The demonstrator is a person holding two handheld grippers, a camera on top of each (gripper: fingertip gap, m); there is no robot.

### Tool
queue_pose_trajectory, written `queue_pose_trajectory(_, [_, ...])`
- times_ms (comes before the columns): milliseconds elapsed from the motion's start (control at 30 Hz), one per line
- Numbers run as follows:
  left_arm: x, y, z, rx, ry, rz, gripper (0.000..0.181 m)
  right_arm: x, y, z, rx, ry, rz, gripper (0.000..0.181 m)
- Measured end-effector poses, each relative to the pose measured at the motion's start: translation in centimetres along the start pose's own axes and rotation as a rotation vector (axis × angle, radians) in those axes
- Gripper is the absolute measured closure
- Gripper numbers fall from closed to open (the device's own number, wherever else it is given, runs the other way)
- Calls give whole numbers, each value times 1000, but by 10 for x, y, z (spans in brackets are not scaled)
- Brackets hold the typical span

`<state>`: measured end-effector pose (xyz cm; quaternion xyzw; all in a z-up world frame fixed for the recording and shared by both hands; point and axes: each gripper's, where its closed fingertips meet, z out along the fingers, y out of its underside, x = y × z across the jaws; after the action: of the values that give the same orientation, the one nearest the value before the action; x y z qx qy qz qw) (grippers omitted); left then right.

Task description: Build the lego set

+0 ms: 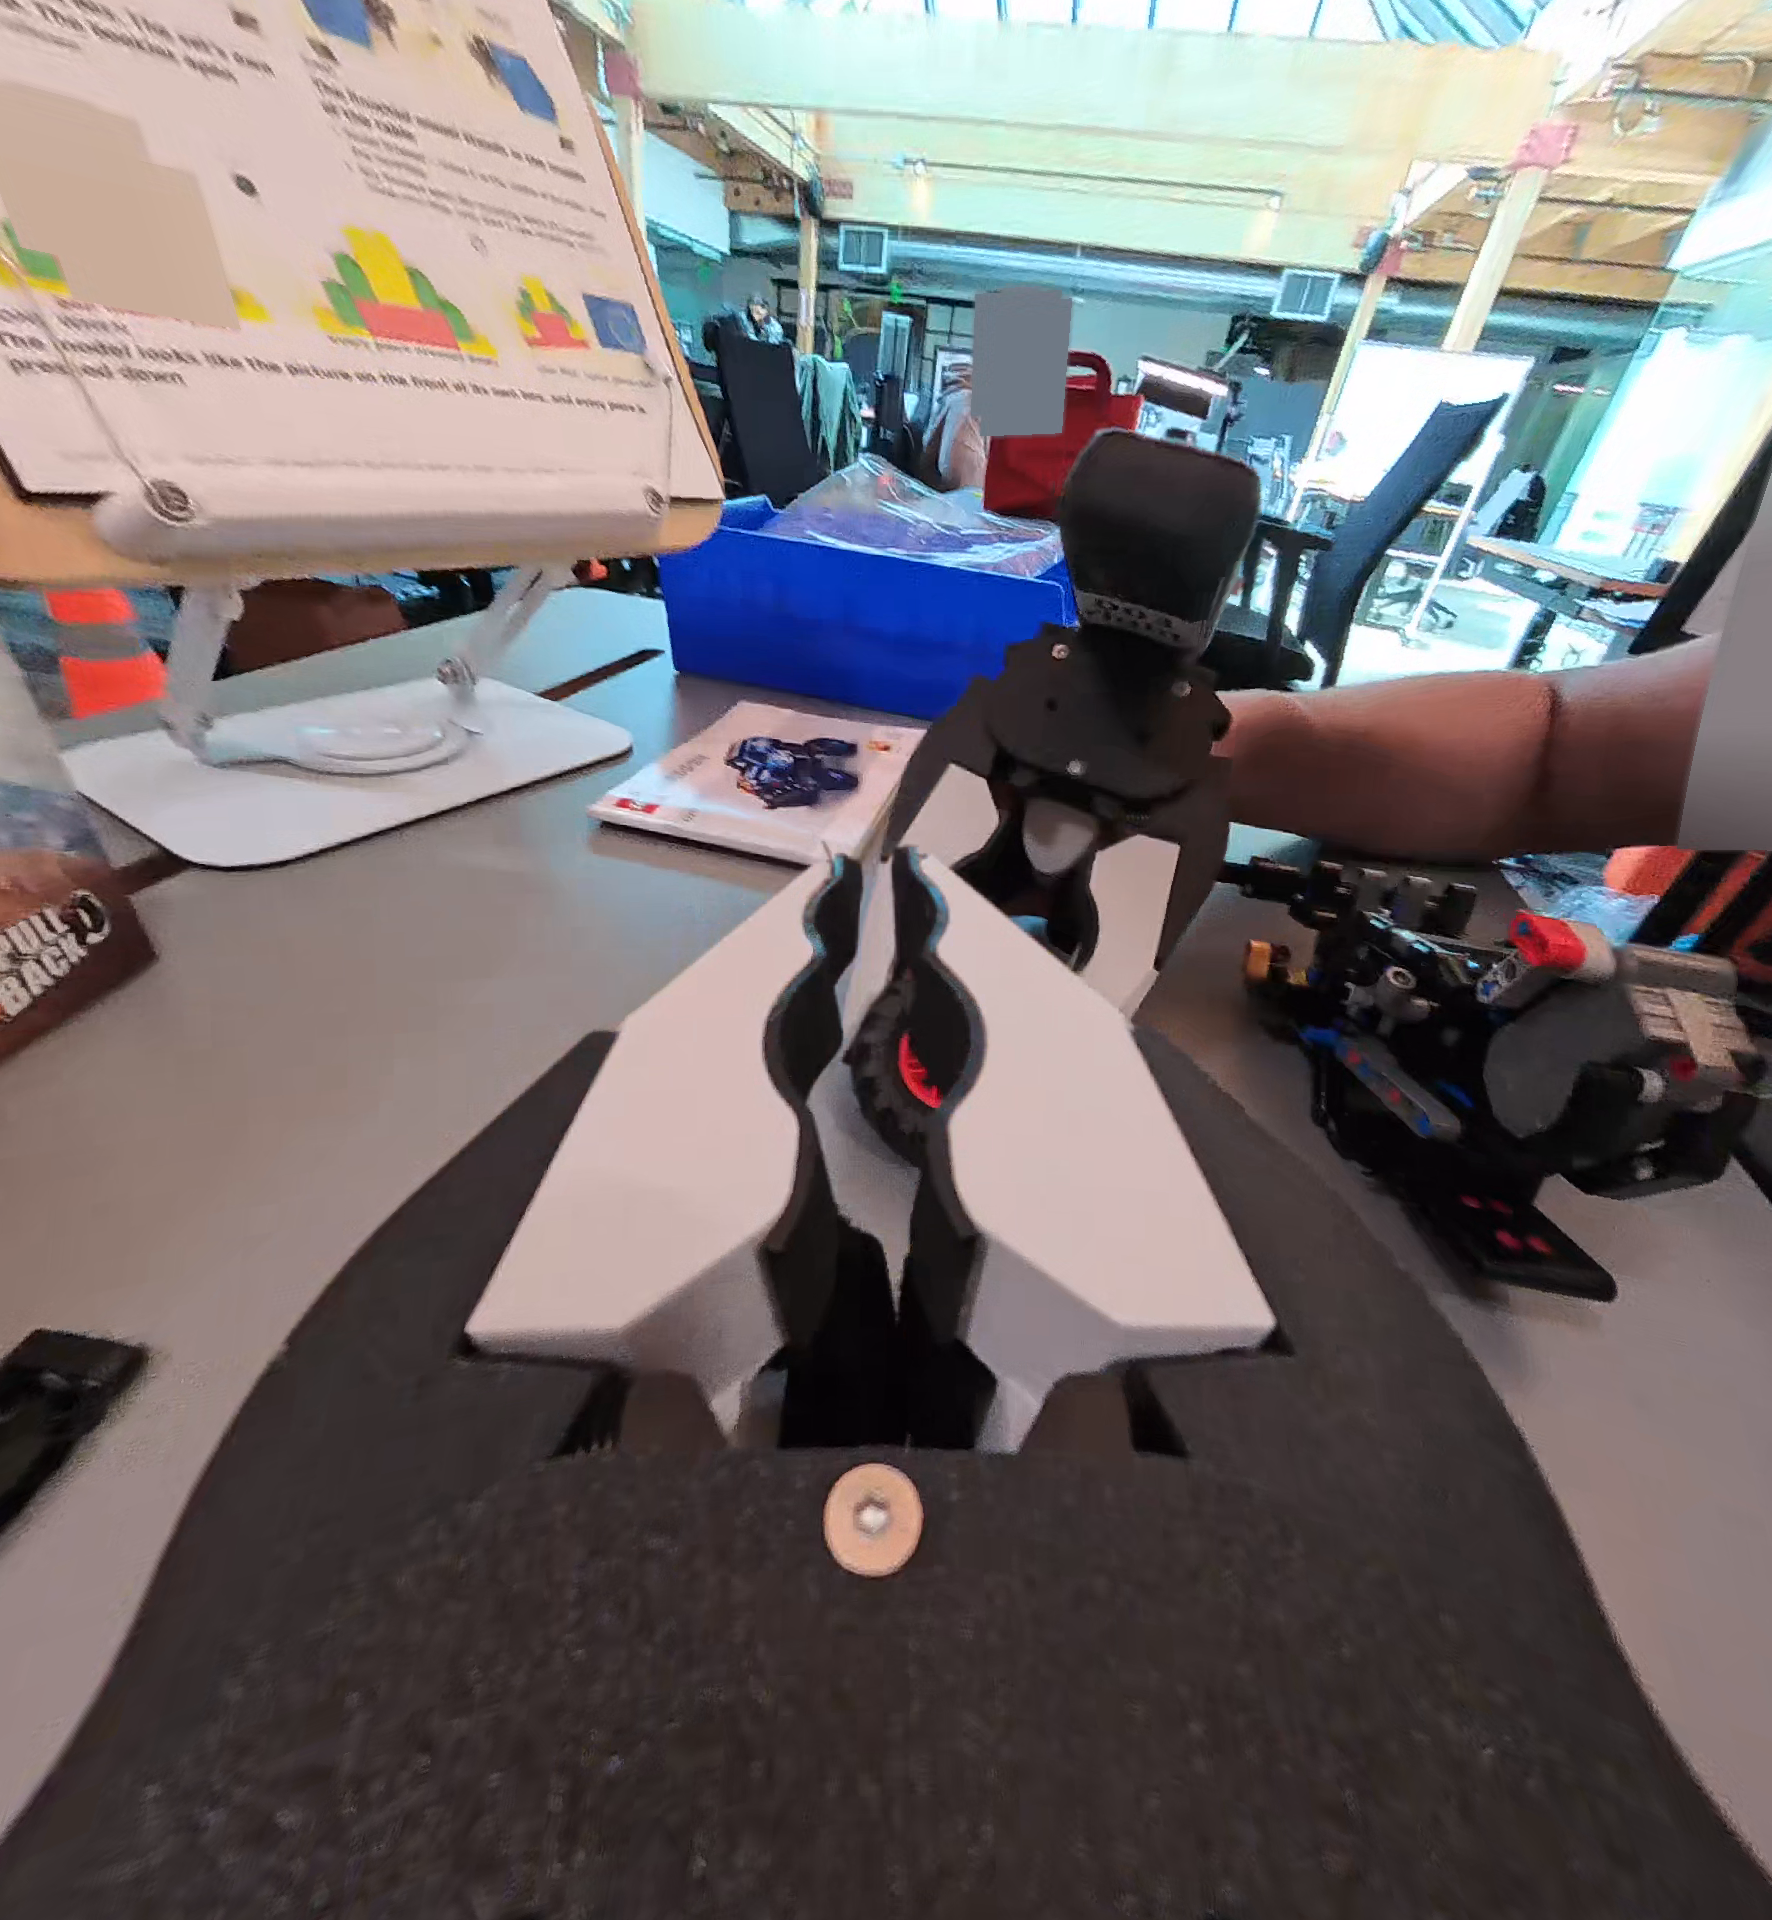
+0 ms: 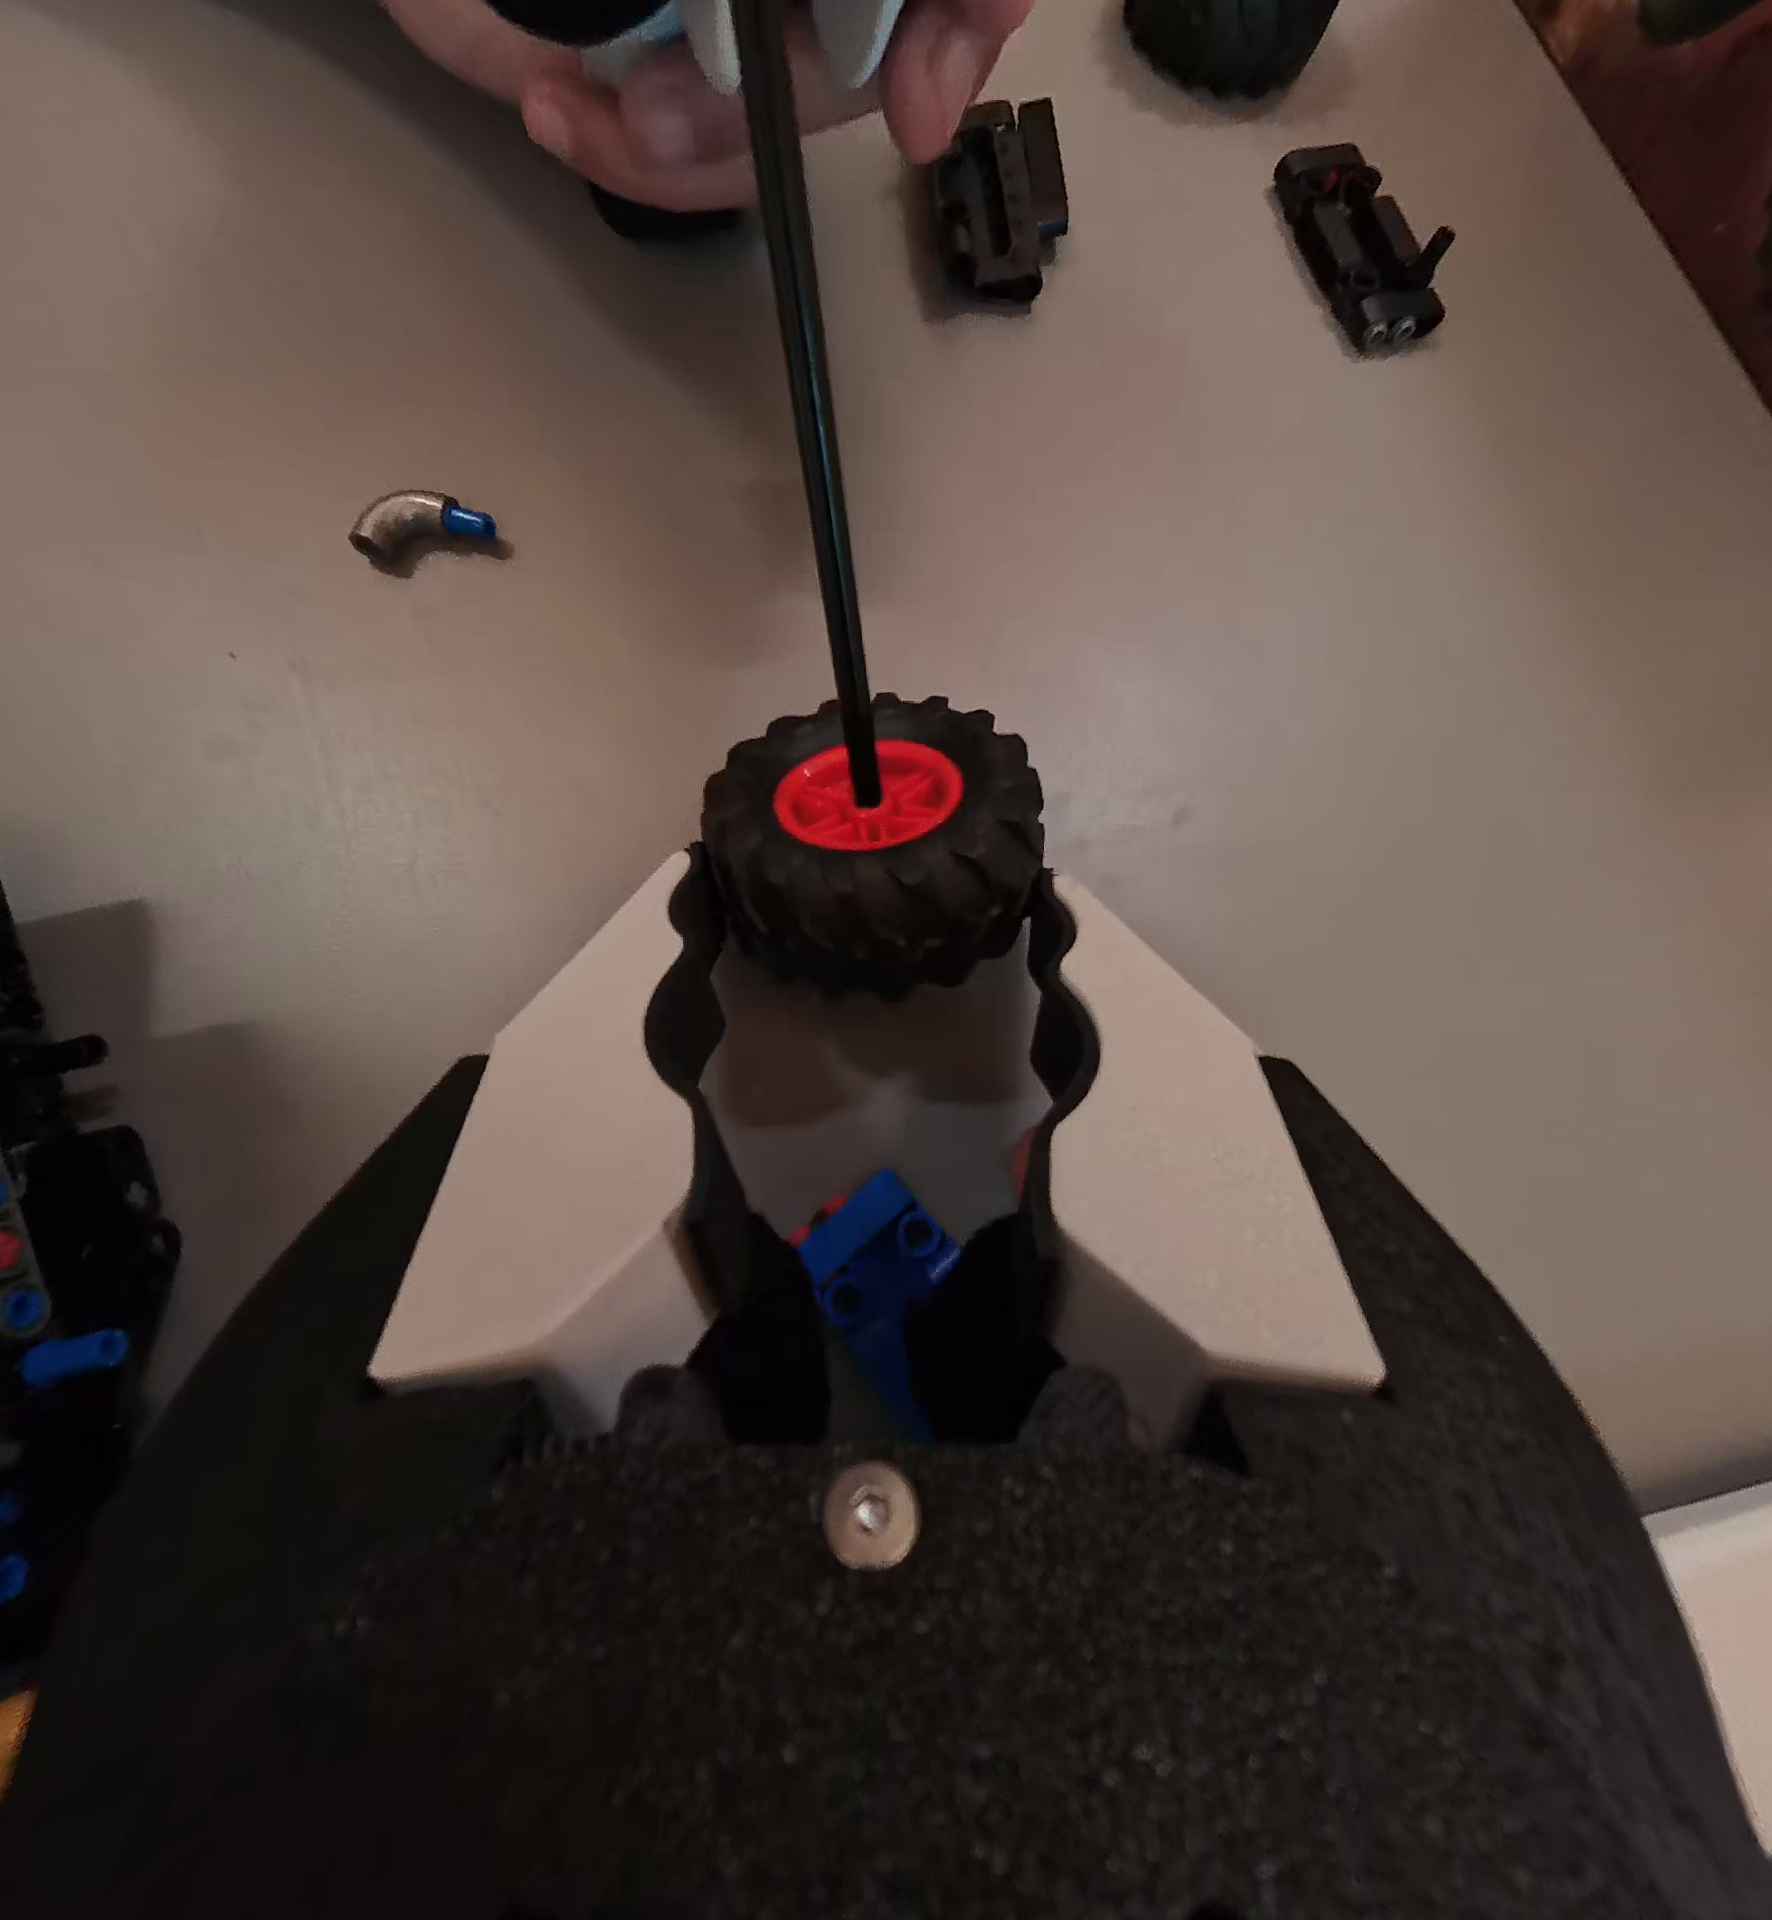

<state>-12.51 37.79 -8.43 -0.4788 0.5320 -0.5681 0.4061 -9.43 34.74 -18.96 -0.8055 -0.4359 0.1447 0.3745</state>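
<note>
My right gripper [image 2: 871, 883] is shut on a black knobby wheel with a red hub [image 2: 866, 805], holding it by the tyre above the grey table [image 2: 1277, 727]. A long black axle [image 2: 809, 395] runs down from the top of the right wrist view, and its tip sits in the hub's centre. My left gripper [image 1: 869, 868] is shut on the far end of that axle. In the left wrist view the wheel [image 1: 897, 1070] shows through the gap between the fingers. The right gripper's black body [image 1: 1100, 727] points down just beyond, with a forearm [image 1: 1433, 758] behind it.
A part-built black model [image 1: 1484, 1039] lies right of the wheel. A booklet [image 1: 757, 779], a blue bin [image 1: 861, 613] and an instruction sheet on a white stand [image 1: 290, 260] stand farther back. A grey elbow piece [image 2: 420, 525], two black sub-assemblies [image 2: 1001, 203] [image 2: 1365, 244] and a loose tyre [image 2: 1225, 42] lie on the table. The gap from one gripper's tips to the other's is roughly 11 cm.
</note>
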Motion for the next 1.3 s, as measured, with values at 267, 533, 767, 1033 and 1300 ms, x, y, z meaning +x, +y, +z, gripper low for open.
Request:
queue_pose_trajectory(267, [21, 23, 13, -153, 70, 97, 170, 2, 2, 6, -23, -14, 95, 121])
queue_pose_trajectory(533, [13, 24, 35, -156, 30, 210, 177, -2, 0, 2, -29, -64, 81, 113])
queue_pose_trajectory(767, [15, 28, 59, -212, 112, 193, 177, 22, -62, -70, 331, -47, 60, 143])
queue_pose_trajectory(1033, [14, 34, 62, -228, 92, 210, 177, 22, -76, -64, 472, -11, 32, 175])
queue_pose_trajectory(1300, [14, 37, 60, -248, 96, 225, 178, 22, -71, -56, 434, 20, -10, 178])
